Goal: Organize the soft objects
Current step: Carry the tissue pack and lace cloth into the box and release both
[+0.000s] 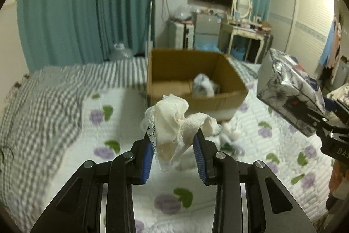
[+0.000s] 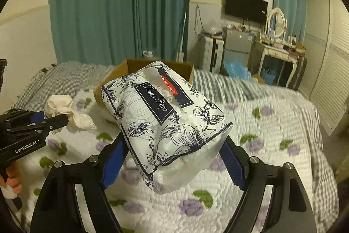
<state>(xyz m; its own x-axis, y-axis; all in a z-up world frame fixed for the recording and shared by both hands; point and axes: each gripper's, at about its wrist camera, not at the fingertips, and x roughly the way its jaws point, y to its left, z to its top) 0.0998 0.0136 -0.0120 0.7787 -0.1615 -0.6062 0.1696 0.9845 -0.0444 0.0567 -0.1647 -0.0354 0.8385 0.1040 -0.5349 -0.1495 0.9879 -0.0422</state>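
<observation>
My left gripper (image 1: 174, 139) is shut on a cream lace-trimmed cloth (image 1: 172, 121) and holds it above the bed, in front of an open cardboard box (image 1: 189, 99). A pale soft item (image 1: 204, 84) lies inside the box. My right gripper (image 2: 172, 152) is shut on a floral tissue paper pack (image 2: 163, 123), held in the air to the right of the box. The pack also shows in the left wrist view (image 1: 288, 91), and the cloth in the right wrist view (image 2: 65, 110). A small white and green soft thing (image 1: 229, 139) lies on the bed by the box.
The box stands on a bed with a white flowered quilt (image 1: 109, 123) and a grey checked blanket (image 1: 43, 106). Teal curtains (image 1: 87, 3), a dressing table (image 1: 246, 32), a small fridge (image 1: 207, 30) and a wardrobe (image 1: 309, 21) stand behind.
</observation>
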